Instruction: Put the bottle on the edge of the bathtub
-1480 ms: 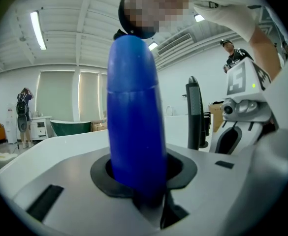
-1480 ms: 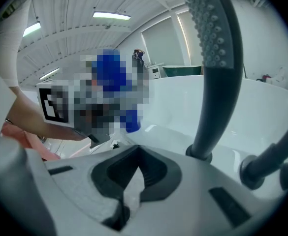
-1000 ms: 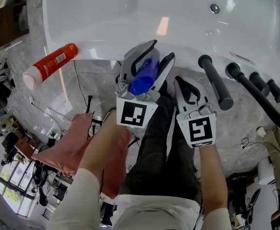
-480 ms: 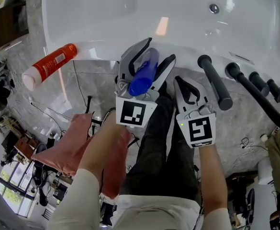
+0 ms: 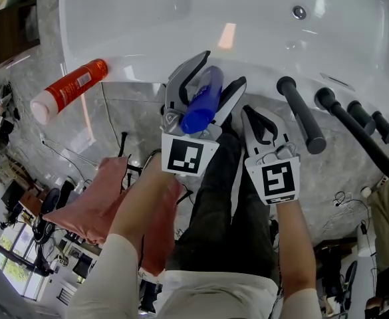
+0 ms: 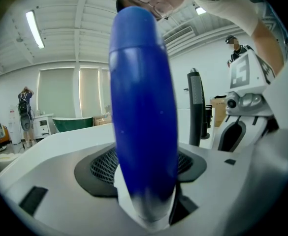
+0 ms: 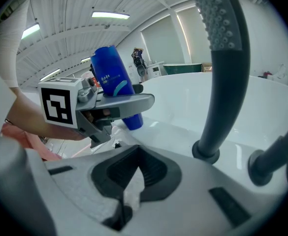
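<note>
A blue bottle (image 5: 201,100) stands cap-down on the white bathtub's rim (image 5: 141,68). It sits between the jaws of my left gripper (image 5: 224,68), which have just been opening. Those jaws now stand wide, with slim gaps on both sides of the bottle, so they are open. The left gripper view is filled by the bottle (image 6: 143,112). In the right gripper view the bottle (image 7: 113,85) rises past the left gripper's near finger (image 7: 131,102), its cap resting on the rim (image 7: 183,127). Just right of the left one, my right gripper (image 5: 249,111) is shut and holds nothing.
An orange-red bottle (image 5: 68,90) lies on its side at the tub's left corner. A dark shower handset (image 5: 300,115) and a black hose with fittings (image 5: 360,121) stand on the ledge to the right. A pink cloth (image 5: 104,198) hangs below left.
The left gripper's jaws have spread wider around the blue bottle. The bottle, both hands and the right gripper stay where they were.
</note>
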Demonstrator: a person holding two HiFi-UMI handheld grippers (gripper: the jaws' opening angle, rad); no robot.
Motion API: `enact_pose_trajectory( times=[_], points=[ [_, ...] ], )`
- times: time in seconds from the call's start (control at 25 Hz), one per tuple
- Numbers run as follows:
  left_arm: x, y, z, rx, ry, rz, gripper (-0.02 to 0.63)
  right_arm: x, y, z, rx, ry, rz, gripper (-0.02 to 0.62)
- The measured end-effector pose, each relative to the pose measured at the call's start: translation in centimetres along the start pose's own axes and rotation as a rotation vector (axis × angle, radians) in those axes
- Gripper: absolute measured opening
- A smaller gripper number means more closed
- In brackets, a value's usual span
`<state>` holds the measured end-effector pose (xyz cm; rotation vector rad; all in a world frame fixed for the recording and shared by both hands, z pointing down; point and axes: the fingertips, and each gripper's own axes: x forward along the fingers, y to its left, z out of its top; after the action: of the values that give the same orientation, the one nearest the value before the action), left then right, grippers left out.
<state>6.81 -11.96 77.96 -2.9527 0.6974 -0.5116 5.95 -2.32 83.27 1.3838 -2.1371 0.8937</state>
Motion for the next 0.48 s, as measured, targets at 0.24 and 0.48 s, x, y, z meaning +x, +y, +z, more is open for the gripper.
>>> enact_pose_trajectory(
  times=[0.24, 0.48],
  points=[
    [-0.08, 0.13, -0.18, -0.001, 0.006, 0.002, 0.295, 0.04, 0.00, -0.02, 0.013, -0.005, -0.003, 0.003],
    [-0.58, 0.37, -0.64, -0.014, 0.017, 0.014, 0.296, 0.05, 0.22, -0.11, 0.009, -0.005, 0.000, 0.002]
  ],
)
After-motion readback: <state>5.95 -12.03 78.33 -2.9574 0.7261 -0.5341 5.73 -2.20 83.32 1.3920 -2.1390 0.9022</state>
